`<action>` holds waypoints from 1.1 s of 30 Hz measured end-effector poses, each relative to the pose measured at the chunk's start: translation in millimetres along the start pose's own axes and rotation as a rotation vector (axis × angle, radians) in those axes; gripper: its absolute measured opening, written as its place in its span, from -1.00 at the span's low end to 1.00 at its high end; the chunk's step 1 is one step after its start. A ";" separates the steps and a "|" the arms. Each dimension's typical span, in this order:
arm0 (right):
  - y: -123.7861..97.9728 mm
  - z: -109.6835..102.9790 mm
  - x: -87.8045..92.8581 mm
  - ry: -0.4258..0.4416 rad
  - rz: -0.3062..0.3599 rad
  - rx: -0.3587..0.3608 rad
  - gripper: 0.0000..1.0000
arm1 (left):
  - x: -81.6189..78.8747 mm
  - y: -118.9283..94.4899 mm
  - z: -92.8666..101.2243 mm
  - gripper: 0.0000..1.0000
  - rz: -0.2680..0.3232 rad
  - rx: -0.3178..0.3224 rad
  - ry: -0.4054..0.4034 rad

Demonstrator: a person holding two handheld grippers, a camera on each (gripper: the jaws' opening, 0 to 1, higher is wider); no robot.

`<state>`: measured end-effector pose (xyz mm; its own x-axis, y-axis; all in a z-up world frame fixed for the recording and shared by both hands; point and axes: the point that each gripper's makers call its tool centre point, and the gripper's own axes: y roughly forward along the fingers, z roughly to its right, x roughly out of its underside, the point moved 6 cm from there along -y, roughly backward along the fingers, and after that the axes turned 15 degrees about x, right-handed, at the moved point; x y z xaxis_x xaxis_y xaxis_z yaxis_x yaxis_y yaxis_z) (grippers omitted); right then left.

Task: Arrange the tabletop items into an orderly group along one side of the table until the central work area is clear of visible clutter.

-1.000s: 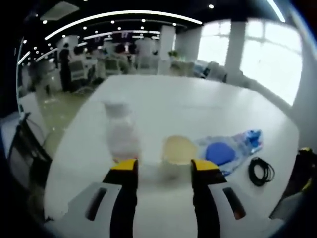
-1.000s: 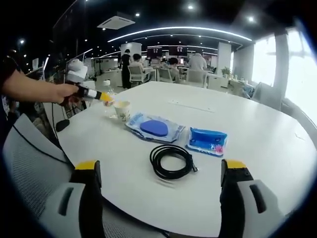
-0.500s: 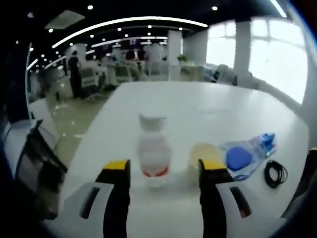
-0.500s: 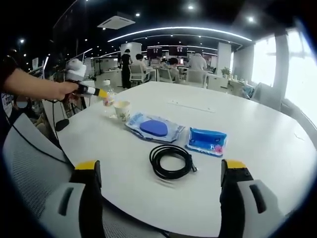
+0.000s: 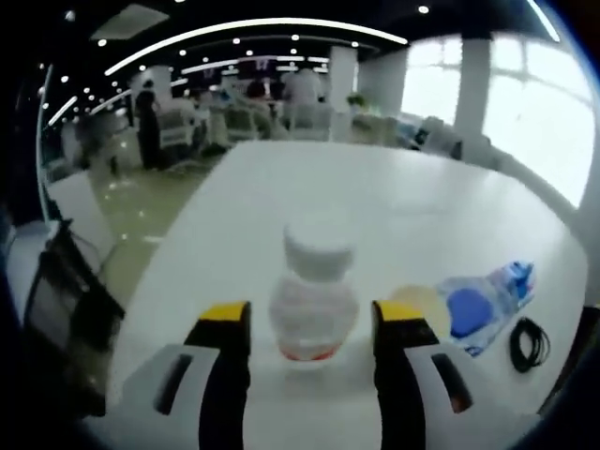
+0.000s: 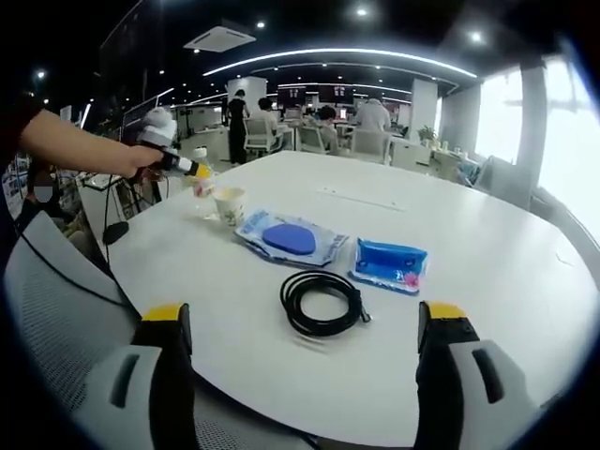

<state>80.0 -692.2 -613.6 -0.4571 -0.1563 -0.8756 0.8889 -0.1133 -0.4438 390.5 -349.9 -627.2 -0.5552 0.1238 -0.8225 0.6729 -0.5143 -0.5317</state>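
My left claw [image 5: 305, 323] stands spread around a blurred white-capped bottle [image 5: 314, 300], label unreadable, on the white surface [image 5: 375, 197]. My right claw [image 6: 305, 323] hangs spread near the coiled black cable [image 6: 322, 302].

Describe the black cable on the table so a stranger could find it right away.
On the big white round table, look at the near edge, in front of the row of items. The black cable lies coiled in a loose ring, just before the blue pouch. It is the only black, round thing there.
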 end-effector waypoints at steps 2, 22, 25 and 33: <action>0.2 0.1 0.1 0.002 0.000 0.001 1.00 | 0.4 4.1 -1.3 -0.04 -0.016 -0.001 -0.007; 0.8 -0.4 0.5 0.006 -0.004 0.005 0.97 | 0.5 12.1 -0.8 -0.21 -0.039 0.000 -0.036; 0.7 -0.4 0.2 0.008 -0.002 0.005 0.97 | 1.6 9.3 3.4 -0.22 -0.046 0.005 -0.028; 0.5 -0.9 -0.3 0.009 0.002 0.000 0.97 | 7.5 1.1 18.9 -0.22 -0.054 0.023 -0.028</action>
<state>80.6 -691.3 -613.6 -0.4554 -0.1476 -0.8779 0.8896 -0.1128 -0.4425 377.8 -365.6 -630.1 -0.6039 0.1287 -0.7866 0.6301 -0.5273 -0.5701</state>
